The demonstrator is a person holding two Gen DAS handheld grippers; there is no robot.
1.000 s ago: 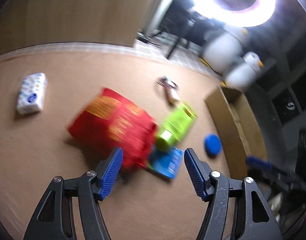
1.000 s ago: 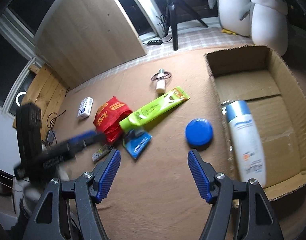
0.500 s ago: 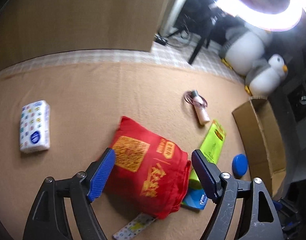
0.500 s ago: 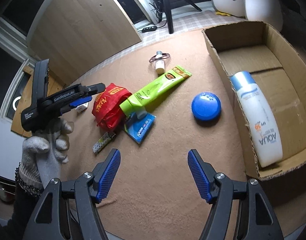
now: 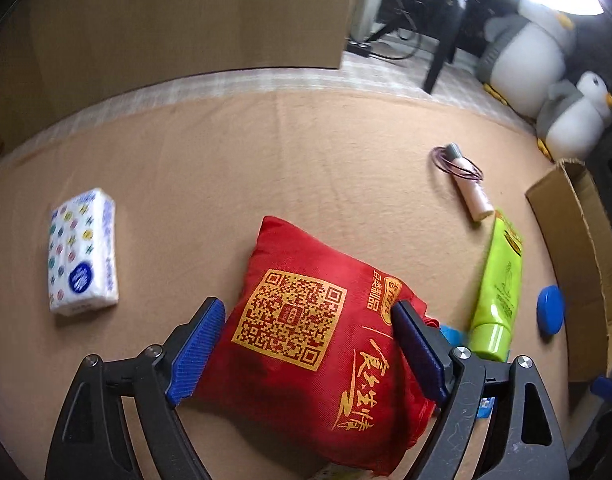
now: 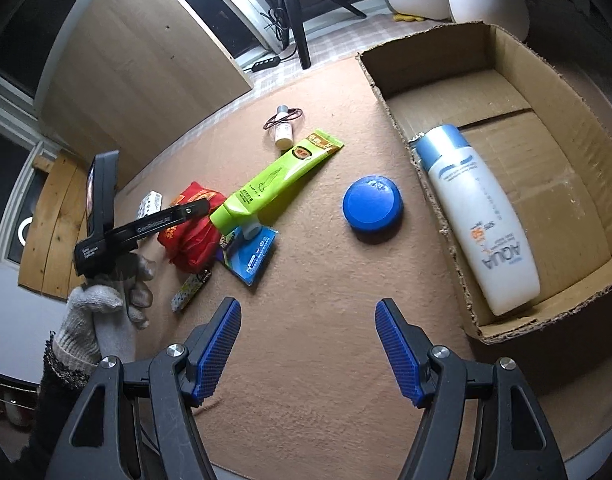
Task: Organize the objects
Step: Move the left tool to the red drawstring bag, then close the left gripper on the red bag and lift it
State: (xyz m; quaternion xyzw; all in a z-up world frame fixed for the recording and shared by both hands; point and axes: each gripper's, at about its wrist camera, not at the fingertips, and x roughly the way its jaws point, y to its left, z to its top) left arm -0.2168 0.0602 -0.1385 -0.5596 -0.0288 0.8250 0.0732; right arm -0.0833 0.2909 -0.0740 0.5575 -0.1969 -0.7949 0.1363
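Note:
A red bag with a gold QR code (image 5: pixel 306 332) lies on the tan mat. My left gripper (image 5: pixel 306 352) is open, its blue pads on either side of the bag just above it. The bag also shows in the right wrist view (image 6: pixel 190 220), under the left gripper (image 6: pixel 194 209). A green tube (image 6: pixel 274 180), a blue round lid (image 6: pixel 371 208), a blue packet (image 6: pixel 254 254) and a small bottle (image 6: pixel 284 132) lie nearby. My right gripper (image 6: pixel 307 344) is open and empty over bare mat. A white sunscreen bottle (image 6: pixel 477 216) lies in the cardboard box (image 6: pixel 385 80).
A tissue pack (image 5: pixel 82 252) lies left of the bag. A small patterned lighter (image 6: pixel 190 286) lies near the bag's front. Plush penguins (image 5: pixel 545 76) and a tripod stand beyond the mat. A wooden panel (image 6: pixel 146 60) stands at the back.
My left gripper has moved in and down over the red bag, which now sits between its pads. My right gripper has drawn back slightly from the box.

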